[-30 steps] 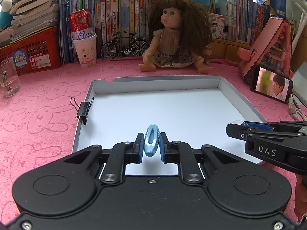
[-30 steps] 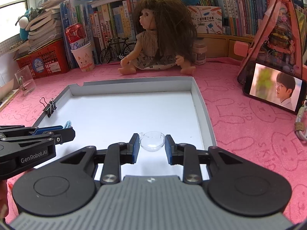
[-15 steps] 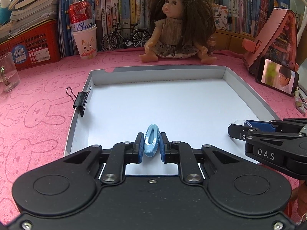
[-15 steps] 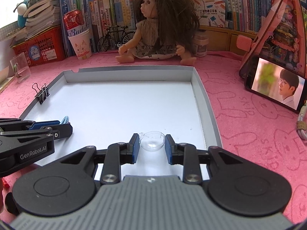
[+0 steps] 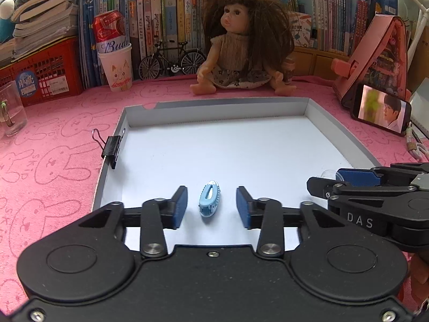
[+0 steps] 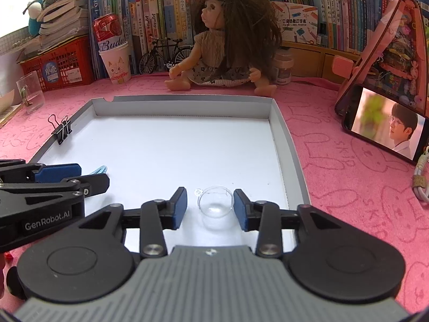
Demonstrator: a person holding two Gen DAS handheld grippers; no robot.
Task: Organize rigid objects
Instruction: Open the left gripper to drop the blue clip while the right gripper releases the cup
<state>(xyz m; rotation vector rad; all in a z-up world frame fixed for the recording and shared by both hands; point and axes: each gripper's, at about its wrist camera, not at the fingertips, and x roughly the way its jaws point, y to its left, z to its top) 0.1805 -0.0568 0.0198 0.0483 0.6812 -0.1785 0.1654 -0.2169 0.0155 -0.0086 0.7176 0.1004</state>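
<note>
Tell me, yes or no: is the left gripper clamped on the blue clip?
No. The left gripper stands open, its pads clear of the blue clip lying between them.

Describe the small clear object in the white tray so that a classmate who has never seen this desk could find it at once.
Start at the shallow white tray on the pink bunny-print mat, in front of the seated doll. Near its front right, between the right gripper's parted fingers, lies a little clear dome. It is see-through with a tiny tab, unlike the solid pale-blue oval piece farther left.
</note>
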